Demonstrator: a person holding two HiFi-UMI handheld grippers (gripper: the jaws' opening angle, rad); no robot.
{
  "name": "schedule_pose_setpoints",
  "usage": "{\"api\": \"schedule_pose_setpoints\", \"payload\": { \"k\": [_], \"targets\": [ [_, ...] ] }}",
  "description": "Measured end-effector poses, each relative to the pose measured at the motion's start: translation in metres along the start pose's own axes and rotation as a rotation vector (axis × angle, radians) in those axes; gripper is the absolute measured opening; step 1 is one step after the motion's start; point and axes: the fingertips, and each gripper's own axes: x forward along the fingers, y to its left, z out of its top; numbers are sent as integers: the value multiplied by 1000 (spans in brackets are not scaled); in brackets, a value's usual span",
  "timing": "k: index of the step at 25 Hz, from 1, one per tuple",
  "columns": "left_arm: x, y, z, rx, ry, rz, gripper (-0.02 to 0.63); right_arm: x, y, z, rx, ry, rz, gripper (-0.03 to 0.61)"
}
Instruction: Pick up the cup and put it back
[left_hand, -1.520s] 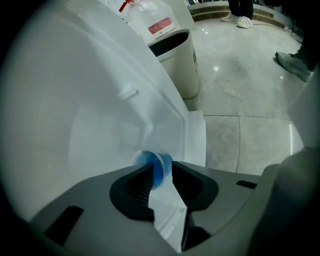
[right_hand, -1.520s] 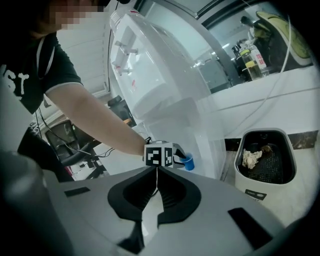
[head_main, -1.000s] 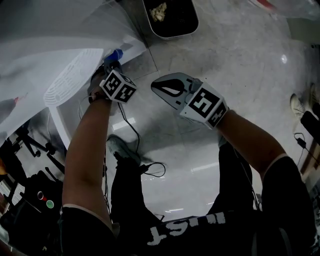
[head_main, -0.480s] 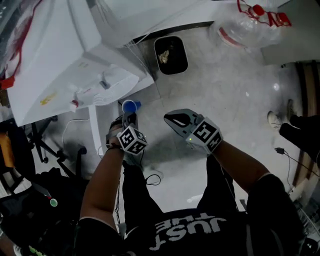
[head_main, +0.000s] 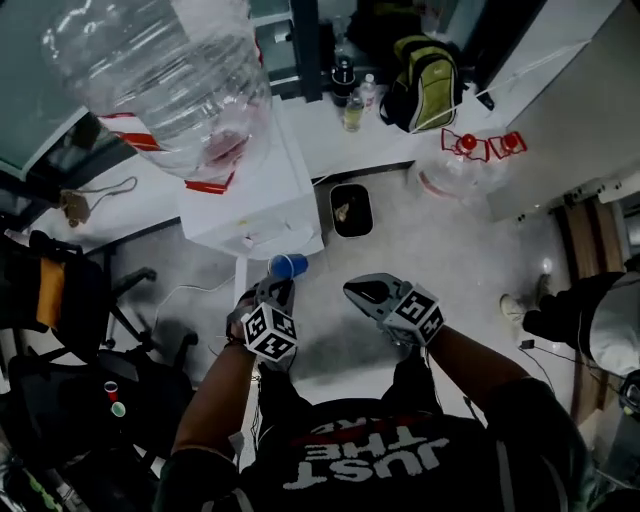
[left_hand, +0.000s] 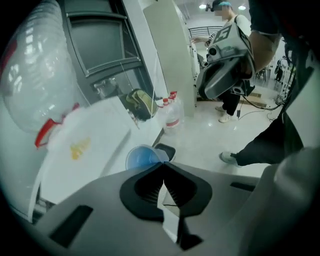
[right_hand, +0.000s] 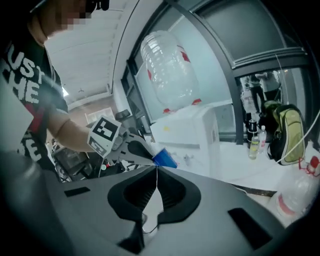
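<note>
A blue cup (head_main: 288, 266) is pinched at its rim by my left gripper (head_main: 283, 284), which is shut on it in front of the white water dispenser (head_main: 252, 212). In the left gripper view the cup (left_hand: 141, 157) shows its open mouth just past the closed tips of that gripper (left_hand: 162, 163). My right gripper (head_main: 352, 291) hangs to the right of the cup, shut with nothing in it. The right gripper view shows its jaws (right_hand: 157, 168) met, and beyond them the cup (right_hand: 164, 159) sticking out of the left gripper (right_hand: 140, 149).
A large clear water bottle (head_main: 162, 72) sits on top of the dispenser. A dark bin (head_main: 351, 211) stands on the floor beside it, with a spare bottle (head_main: 463, 166) further right. A backpack (head_main: 424, 68) leans at the back, an office chair (head_main: 55, 290) at left. Another person (head_main: 592, 322) stands at right.
Both grippers have risen from near the floor to the height of the dispenser's front. The blue cup stays in the left gripper. The head view now takes in the whole dispenser and bottle.
</note>
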Motion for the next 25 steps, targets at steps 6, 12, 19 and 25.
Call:
{"api": "schedule_pose_setpoints", "payload": {
  "k": [6, 12, 19, 25],
  "targets": [
    [-123, 34, 61, 12, -91, 50, 14, -40, 54, 100, -53, -45, 23, 34],
    [-229, 71, 114, -7, -226, 141, 12, -67, 86, 200, -159, -128, 62, 34],
    [-330, 84, 147, -32, -390, 221, 14, -96, 123, 262, -226, -195, 99, 34],
    [-372, 85, 172, 8, -477, 269, 14, -114, 142, 294, -273, -252, 114, 33]
  ]
}}
